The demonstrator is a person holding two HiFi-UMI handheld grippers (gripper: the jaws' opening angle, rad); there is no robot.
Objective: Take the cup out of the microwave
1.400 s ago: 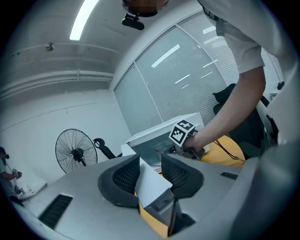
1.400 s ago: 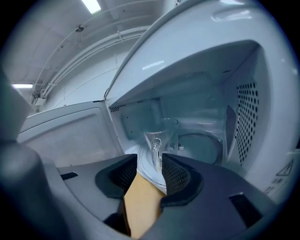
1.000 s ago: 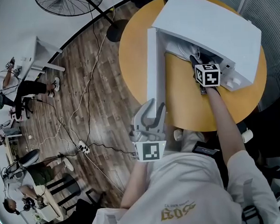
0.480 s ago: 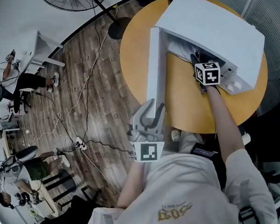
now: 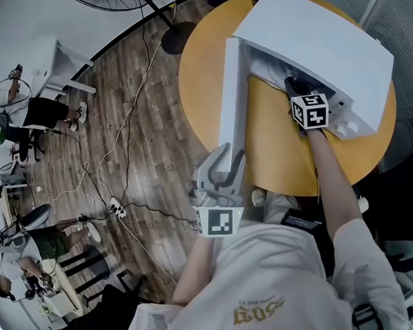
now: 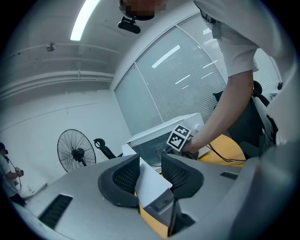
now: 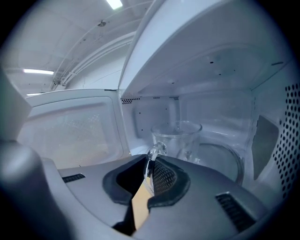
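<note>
Since a second ago the right gripper point(image 7: 151, 171) has barely shifted; its fingers point(image 7: 164, 177) are closing on the handle of the glass mug point(image 7: 180, 138), which stands on the turntable point(image 7: 222, 161) inside the microwave point(image 5: 324, 37). Fingers of the left gripper point(image 6: 150, 165) clamp the open door point(image 6: 152, 187) by its edge (microwave sits on the round bench point(image 5: 275, 150)).

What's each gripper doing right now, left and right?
Left gripper: closed on the edge of the microwave door.
Right gripper: jaws closing on the handle of the glass cup.
</note>
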